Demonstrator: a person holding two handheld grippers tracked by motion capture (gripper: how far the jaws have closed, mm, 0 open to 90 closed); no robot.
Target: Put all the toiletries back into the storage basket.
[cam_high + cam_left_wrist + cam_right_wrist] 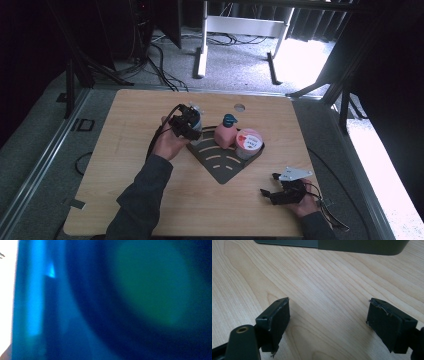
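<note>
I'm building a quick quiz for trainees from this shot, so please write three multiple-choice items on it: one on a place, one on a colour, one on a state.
1. Where does the pink bottle stand?
A. On the dark tray
B. On the floor
C. Between the right tongs' pads

2. What colour is that bottle's cap?
A. Yellow
B. Teal
C. White

3. How do the right tongs stand?
A. Shut on a cup
B. Shut on nothing
C. Open over bare wood

Key: 1 A, it stands on the tray beside the red-lidded tub. 2 B, the cap shows teal from above. 3 C, the right gripper view shows both pads apart over the table.
</note>
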